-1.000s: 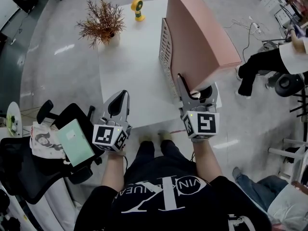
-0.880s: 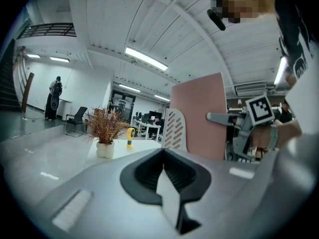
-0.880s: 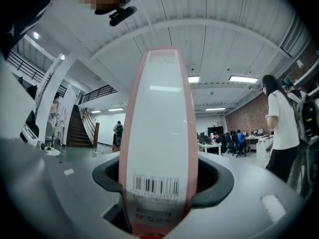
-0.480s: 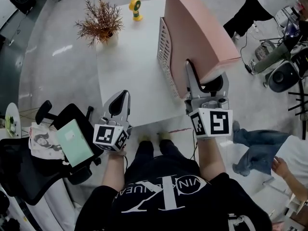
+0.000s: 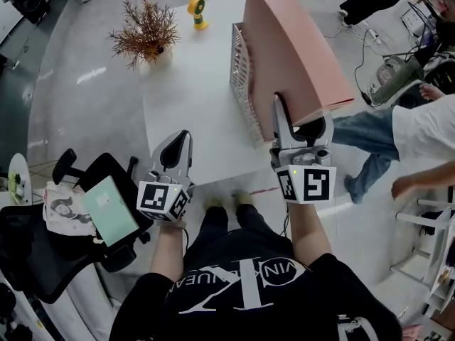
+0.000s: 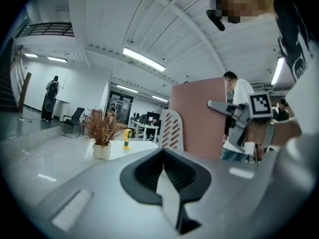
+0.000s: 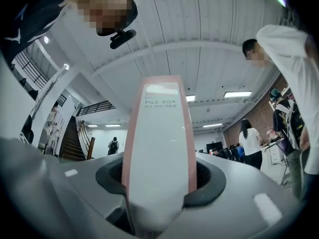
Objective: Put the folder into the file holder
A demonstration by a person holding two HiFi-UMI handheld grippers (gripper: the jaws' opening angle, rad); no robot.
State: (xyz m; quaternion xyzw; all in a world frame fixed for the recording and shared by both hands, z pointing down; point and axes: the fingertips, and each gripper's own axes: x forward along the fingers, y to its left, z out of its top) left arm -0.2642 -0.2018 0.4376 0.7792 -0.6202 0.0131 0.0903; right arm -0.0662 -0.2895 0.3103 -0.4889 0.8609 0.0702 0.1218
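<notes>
Two pads of the right gripper (image 5: 298, 123) were clamped on the pink folder (image 5: 295, 55), one on each broad face beside its narrow labelled spine. The jaws had just been closing further on it. From those fingers the folder's long axis ran toward 11 o'clock in the head view, tilted, with its far end high above the table (image 5: 192, 112). The file holder (image 5: 242, 77), a white slotted stand, lay at about 10 o'clock from the fingers. Its slotted wall ran nearly parallel to the folder's left face, just beside it. Judged from that pairing, the coming move probably called for lowering the folder along that wall, not across it. The right hand was much the nearer. The left gripper (image 5: 174, 155) hung at 7 o'clock from the holder, over the table's near edge and well apart, its jaws together on nothing.

The right gripper view showed what the head view hid: the spine filled the gap between the jaws squarely and ran straight up to 12 o'clock. It showed no holder. The left gripper view gave a side look, with the folder upright just right of the slotted wall and the right gripper at 3 o'clock on its near edge. No view settled whether the folder's lower edge already sat in the holder, since the left gripper's own body covered it there. Farther out, a dried plant (image 5: 146, 30) and a yellow toy (image 5: 195, 11) stood at the table's far end.
</notes>
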